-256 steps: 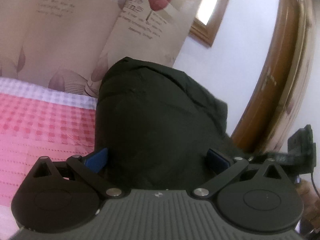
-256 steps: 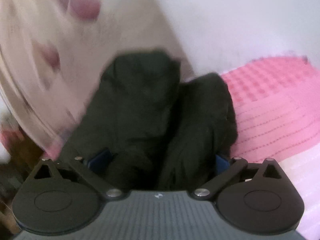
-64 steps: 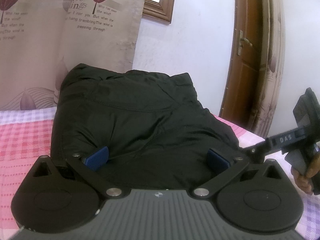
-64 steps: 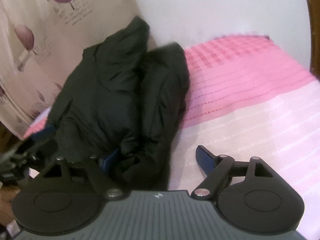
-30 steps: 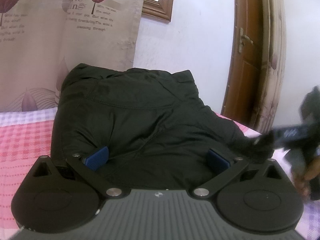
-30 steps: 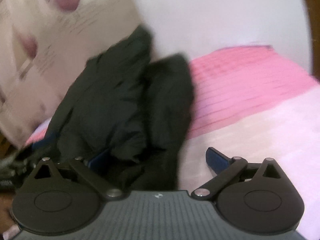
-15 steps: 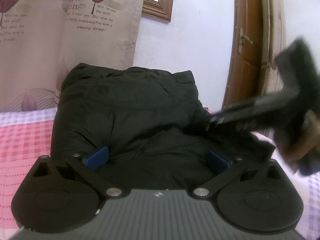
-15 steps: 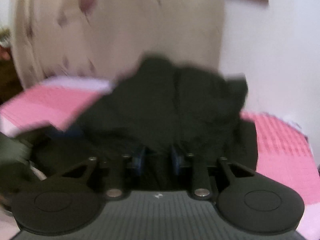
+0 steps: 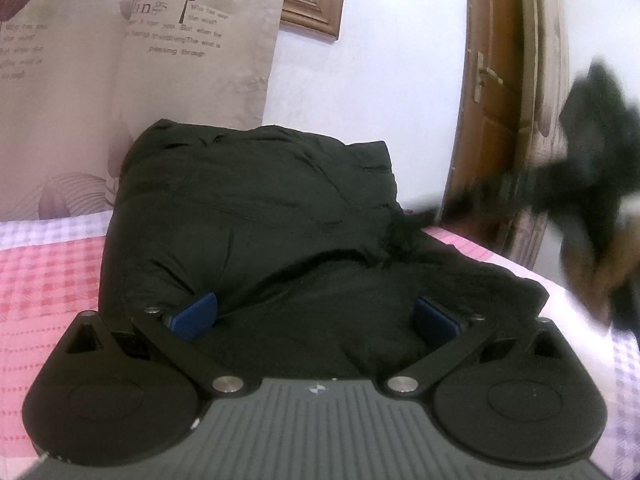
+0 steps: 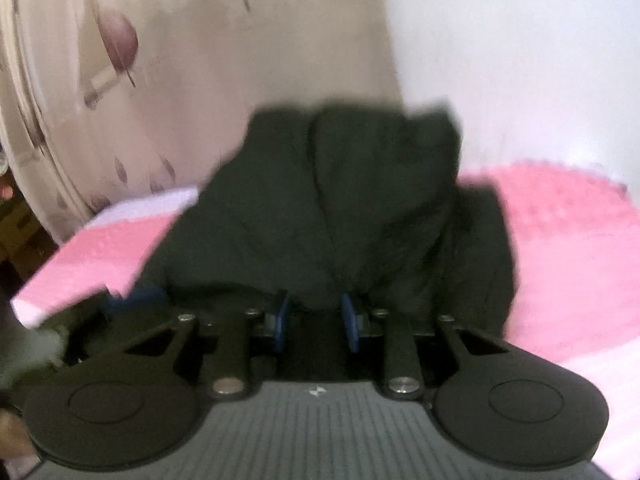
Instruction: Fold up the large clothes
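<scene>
A large dark green padded jacket (image 9: 260,216) lies bunched in a thick pile on the pink checked bed (image 9: 44,280). My left gripper (image 9: 314,316) is open, its blue pads wide apart with the jacket's near edge bulging between them. In the right wrist view, which is blurred, the jacket (image 10: 344,200) fills the middle and my right gripper (image 10: 314,322) has its jaws closed to a narrow gap on a fold of the jacket's near edge. The right gripper shows blurred at the right of the left wrist view (image 9: 592,184), touching the jacket's right side.
A beige curtain with purple leaves (image 9: 120,60) hangs behind the bed, beside a white wall (image 9: 380,60) and a framed window (image 9: 316,4). A brown wooden door (image 9: 500,100) stands at the right. The bed's near right part is pale lilac (image 9: 600,320).
My right gripper swung round from the jacket's side to its near edge and closed from wide open onto a fold. The left gripper stayed still and open.
</scene>
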